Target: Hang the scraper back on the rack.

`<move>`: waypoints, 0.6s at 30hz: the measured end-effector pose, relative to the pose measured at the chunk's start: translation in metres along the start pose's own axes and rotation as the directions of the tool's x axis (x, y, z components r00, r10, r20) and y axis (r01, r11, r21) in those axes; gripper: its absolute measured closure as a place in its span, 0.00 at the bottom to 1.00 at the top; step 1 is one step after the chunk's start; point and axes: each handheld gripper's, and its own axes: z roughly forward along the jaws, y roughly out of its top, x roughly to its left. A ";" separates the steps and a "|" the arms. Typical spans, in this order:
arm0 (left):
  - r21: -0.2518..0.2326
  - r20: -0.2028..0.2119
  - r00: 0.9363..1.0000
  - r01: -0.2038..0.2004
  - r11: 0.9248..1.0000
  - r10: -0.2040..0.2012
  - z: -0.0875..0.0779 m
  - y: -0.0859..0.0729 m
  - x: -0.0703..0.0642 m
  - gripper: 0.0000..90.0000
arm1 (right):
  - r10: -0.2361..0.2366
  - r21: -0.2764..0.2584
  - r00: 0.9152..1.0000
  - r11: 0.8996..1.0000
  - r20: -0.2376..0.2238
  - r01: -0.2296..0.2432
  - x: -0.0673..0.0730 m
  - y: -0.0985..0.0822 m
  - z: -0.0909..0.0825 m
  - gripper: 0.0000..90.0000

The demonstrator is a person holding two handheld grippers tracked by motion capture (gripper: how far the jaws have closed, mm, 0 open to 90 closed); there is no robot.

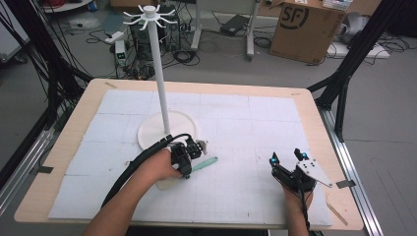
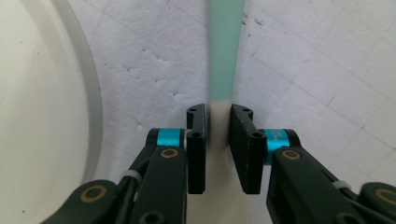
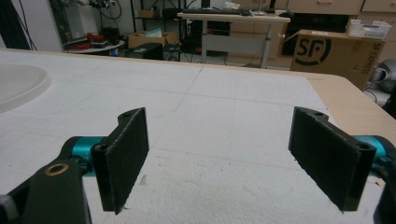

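The left gripper (image 2: 217, 135) has its jaws nearly closed around a green-and-cream spatula (image 2: 225, 56), contact unclear through blur; its head is hidden under the hand (image 1: 157, 169). It lies beside the white stand's base (image 1: 147, 132), mid-table. The right gripper (image 3: 219, 158) gapes empty near the table's right edge. A cardboard box (image 3: 334, 51) reads "SF EXPRESS".

The high view looked forward and down from above the person's side, taking in the whole white foam mat (image 1: 236, 123) and the floor beyond. The left gripper view pointed steeply down, very close to the mat, beside the stand's round base (image 2: 32, 93). The right gripper view looked low and level across the mat toward the cardboard box (image 3: 336, 51), which the high view shared.
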 end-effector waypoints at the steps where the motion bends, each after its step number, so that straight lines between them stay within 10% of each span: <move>1: 0.000 0.003 1.000 -0.001 1.000 0.001 0.000 0.000 0.000 0.87 | 0.000 0.000 1.000 1.000 0.000 0.000 0.000 0.000 0.000 0.21; 18: -0.013 0.005 1.000 0.001 1.000 -0.001 0.000 -0.002 0.001 0.89 | 0.002 0.000 1.000 1.000 0.000 -0.002 0.000 0.000 0.000 0.21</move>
